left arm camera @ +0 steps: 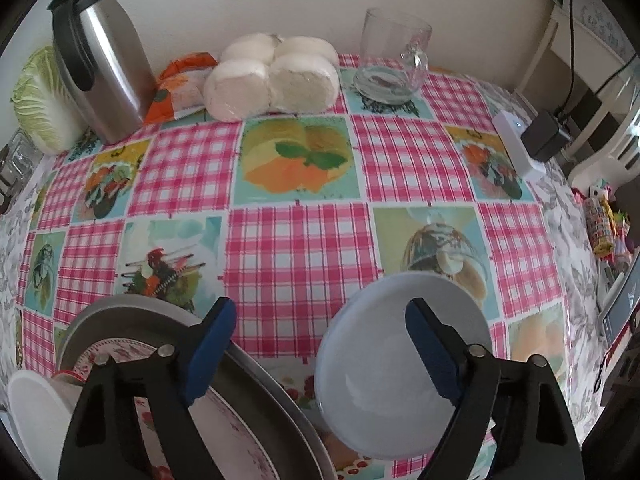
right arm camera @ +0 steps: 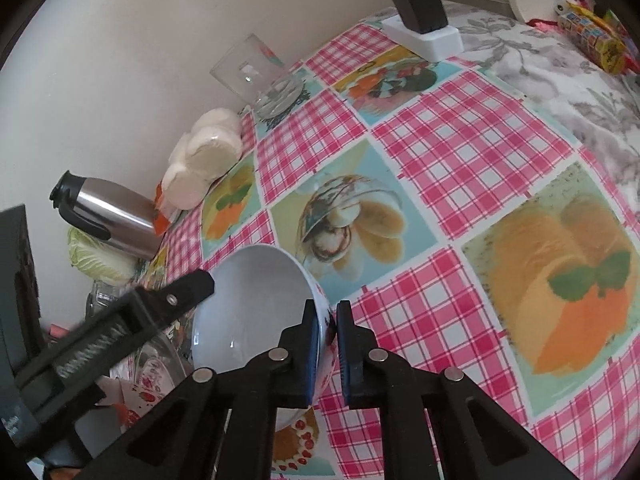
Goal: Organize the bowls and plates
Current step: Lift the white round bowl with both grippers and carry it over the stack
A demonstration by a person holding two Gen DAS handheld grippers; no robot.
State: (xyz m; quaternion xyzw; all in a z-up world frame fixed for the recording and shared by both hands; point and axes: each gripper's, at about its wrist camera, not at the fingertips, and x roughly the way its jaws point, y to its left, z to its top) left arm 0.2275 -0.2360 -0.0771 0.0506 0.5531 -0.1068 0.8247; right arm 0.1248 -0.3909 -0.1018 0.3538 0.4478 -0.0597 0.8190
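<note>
- The right claw (right arm camera: 329,344), nearest the lens in the right wrist view, is clamped on the rim of a pale blue bowl (right arm camera: 256,304), one pad inside the wall and one outside.
- The bowl sits tilted at the near left of the tabletop (right arm camera: 460,152), just beside a stack of dishes.
- The left claw (left arm camera: 320,344) stands apart with nothing between its pads; its right finger (left arm camera: 430,350) hangs over the bowl's inside, its left over a metal tray (left arm camera: 256,392).
- Risk: a pinch on a thin, glazed rim is a small hold. I judge the bowl could swing or slip out if lifted fast, and drop onto the dishes.
- Risk: the open left claw is close; moving the bowl leftward could knock it against that finger or the tray's edge.
- Only the right view shows the pinch on the rim and the patterned outer wall.
- Only the left view shows the tray holding a flowered plate (left arm camera: 224,420) and a white dish (left arm camera: 32,412) at the far left.
- Both show the steel thermos (left arm camera: 100,56) and glass mug (left arm camera: 394,60), well apart by the wall.
</note>
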